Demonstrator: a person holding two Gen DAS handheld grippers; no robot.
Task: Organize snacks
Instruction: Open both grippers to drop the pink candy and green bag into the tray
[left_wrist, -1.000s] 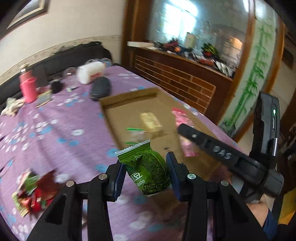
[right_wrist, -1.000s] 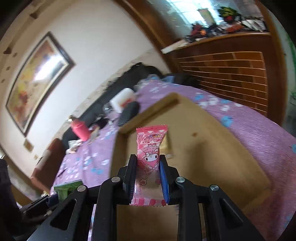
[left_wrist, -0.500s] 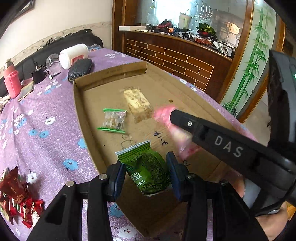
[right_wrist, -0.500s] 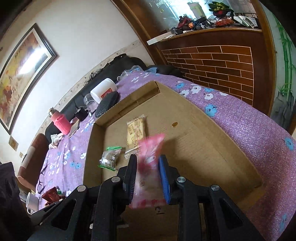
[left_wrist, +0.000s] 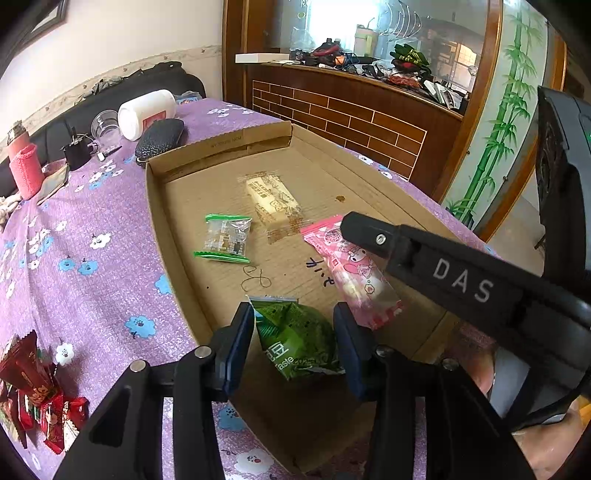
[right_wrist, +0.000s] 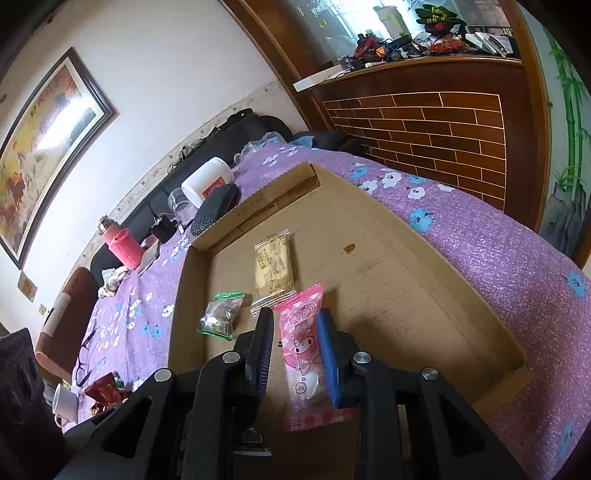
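Over the cardboard tray (left_wrist: 159, 206), at 6 o'clock — left gripper (left_wrist: 293, 338) part-open, clamped on green snack packet (left_wrist: 295, 339); right gripper (right_wrist: 295, 354) narrow, pinching pink candy packet (right_wrist: 304, 350) — 2 packets lying beyond, toward 12 o'clock.

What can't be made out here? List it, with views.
- Green foil snack packet: lower end hidden behind the left gripper, left wrist view.
- Red wrapper pile: cut by the frame edge.
- Pink cartoon snack packet: whether the right gripper presses it.

Purple floral table (left_wrist: 92, 280): cardboard tray (left_wrist: 159, 206), red snacks (left_wrist: 33, 391), pink bottle (left_wrist: 26, 170).
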